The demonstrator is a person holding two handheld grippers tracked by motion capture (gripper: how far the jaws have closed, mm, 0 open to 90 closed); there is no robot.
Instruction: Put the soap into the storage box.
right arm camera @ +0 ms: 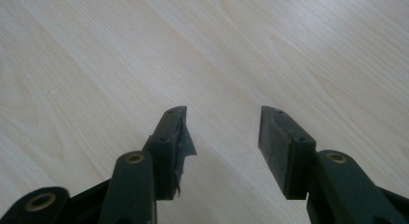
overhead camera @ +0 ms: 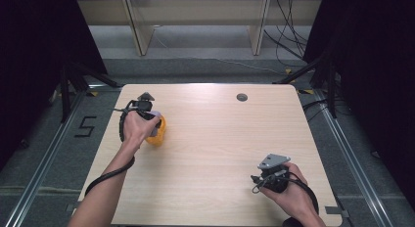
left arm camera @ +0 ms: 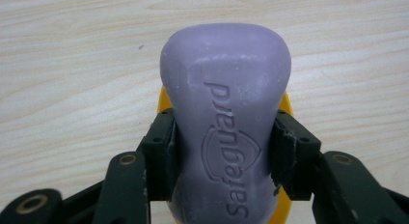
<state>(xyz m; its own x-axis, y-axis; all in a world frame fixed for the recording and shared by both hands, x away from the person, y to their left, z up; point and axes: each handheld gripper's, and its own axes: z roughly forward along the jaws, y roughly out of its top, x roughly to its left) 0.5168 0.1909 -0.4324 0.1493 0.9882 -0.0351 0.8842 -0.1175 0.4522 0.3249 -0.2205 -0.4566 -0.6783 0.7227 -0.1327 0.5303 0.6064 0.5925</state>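
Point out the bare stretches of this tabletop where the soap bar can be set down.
The light wooden table is bare between the yellow dish and the right gripper, and along the far edge beside the round cable hole. Crowded just at the left gripper, shut on the purple soap bar.

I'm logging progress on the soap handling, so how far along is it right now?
Done: the left gripper has shut on the purple soap bar, pads pressing both sides. In hand: the bar sits over the yellow dish; whether it rests in it I cannot tell. Left: either releasing it there or carrying it off. The right gripper waits open above the bare table.
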